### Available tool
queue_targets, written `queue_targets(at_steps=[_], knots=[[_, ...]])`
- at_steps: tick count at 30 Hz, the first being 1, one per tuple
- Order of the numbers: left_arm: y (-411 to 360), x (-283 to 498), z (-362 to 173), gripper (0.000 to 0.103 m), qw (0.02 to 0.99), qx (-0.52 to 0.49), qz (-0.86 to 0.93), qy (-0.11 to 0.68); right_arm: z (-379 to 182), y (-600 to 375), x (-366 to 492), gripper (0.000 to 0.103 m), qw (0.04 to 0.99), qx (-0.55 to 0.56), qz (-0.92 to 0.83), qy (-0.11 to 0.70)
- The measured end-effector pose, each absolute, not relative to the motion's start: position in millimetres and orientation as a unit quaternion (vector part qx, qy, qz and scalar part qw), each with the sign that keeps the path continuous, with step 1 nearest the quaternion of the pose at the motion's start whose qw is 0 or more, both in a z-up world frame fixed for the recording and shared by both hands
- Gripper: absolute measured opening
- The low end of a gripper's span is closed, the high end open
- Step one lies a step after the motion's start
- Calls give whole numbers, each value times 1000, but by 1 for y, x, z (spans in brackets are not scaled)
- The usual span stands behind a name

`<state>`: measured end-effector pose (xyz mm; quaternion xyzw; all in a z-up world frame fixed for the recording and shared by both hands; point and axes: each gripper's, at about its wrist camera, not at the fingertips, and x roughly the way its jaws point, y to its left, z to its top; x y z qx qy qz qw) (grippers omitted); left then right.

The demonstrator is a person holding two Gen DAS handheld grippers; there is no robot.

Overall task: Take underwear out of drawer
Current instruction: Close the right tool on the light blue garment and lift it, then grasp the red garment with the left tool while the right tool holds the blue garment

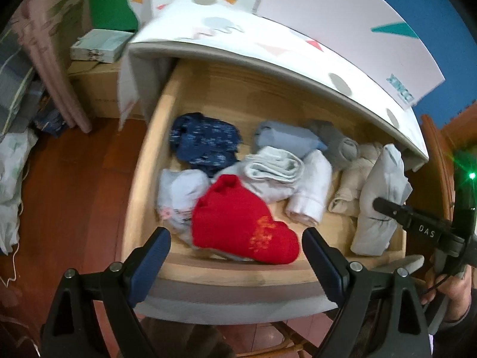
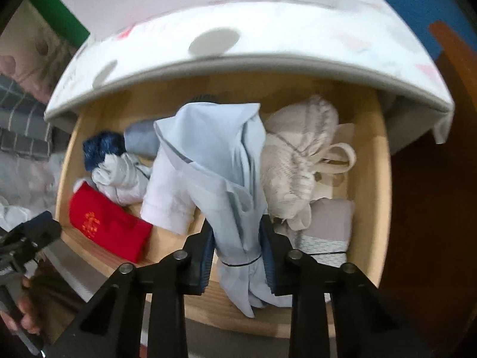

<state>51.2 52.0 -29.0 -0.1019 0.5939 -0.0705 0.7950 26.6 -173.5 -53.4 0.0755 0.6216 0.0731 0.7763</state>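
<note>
The wooden drawer point(image 1: 143, 179) stands pulled out, filled with several rolled garments. My right gripper point(image 2: 237, 256) is shut on light blue underwear point(image 2: 220, 173), which stands up from the drawer point(image 2: 381, 179) between its blue pads. The same pale garment point(image 1: 378, 197) shows at the drawer's right end in the left wrist view, with the right gripper's finger on it. My left gripper point(image 1: 235, 256) is open and empty, above the drawer's front edge, straddling a red garment point(image 1: 241, 226). The red garment point(image 2: 104, 223) also lies at front left in the right wrist view.
Dark blue patterned roll point(image 1: 205, 140), white rolls point(image 1: 277, 170), beige knit piece point(image 2: 298, 161) and grey folded piece point(image 2: 328, 220) lie in the drawer. The white patterned cabinet top point(image 1: 268, 38) overhangs its back. Boxes point(image 1: 98, 44) and a pink curtain point(image 1: 59, 59) stand left over the red floor point(image 1: 74, 194).
</note>
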Motion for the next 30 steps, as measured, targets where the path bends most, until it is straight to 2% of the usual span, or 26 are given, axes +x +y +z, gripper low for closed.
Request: queue_targets(at_steps=[12, 21, 22, 23, 25, 30], knots=[[49, 73, -56, 92, 751, -143, -60, 642, -62, -195, 34, 26, 764, 125, 55, 631], [26, 83, -76, 92, 741, -93, -29, 664, -67, -190, 35, 36, 753, 116, 63, 644], [22, 82, -77, 90, 742, -84, -30, 665, -68, -190, 35, 37, 752, 116, 65, 646], [20, 82, -78, 79, 742, -73, -29, 666, -68, -190, 35, 41, 751, 116, 65, 647], [15, 82, -83, 65, 739, -49, -13, 672, -71, -190, 36, 44, 747, 116, 64, 652], [17, 81, -90, 55, 731, -69, -19, 678, -72, -192, 35, 47, 743, 120, 65, 656]])
